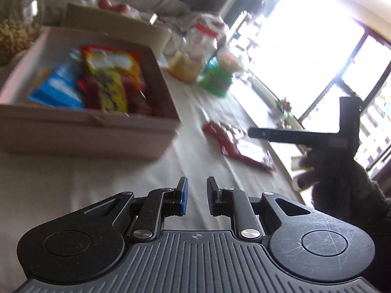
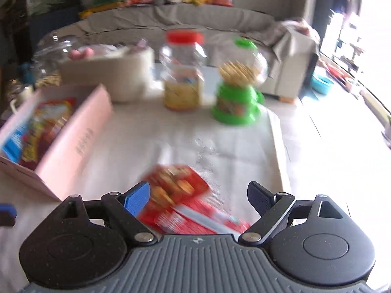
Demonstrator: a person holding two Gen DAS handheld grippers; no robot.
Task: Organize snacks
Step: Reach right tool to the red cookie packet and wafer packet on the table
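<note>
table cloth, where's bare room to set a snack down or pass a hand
Free: the white cloth between the pink box and the red snack packets, and the strip in front of the red-lidded jar and green dispenser. Crowded: the back row around the white container, and inside the box.

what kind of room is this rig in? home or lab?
Looks like a home living room, not a lab. A grey covered sofa with soft toys along its back sits behind the cloth-covered table, a big window lights one side, and snack jars and a pink box of packets sit on the table.
</note>
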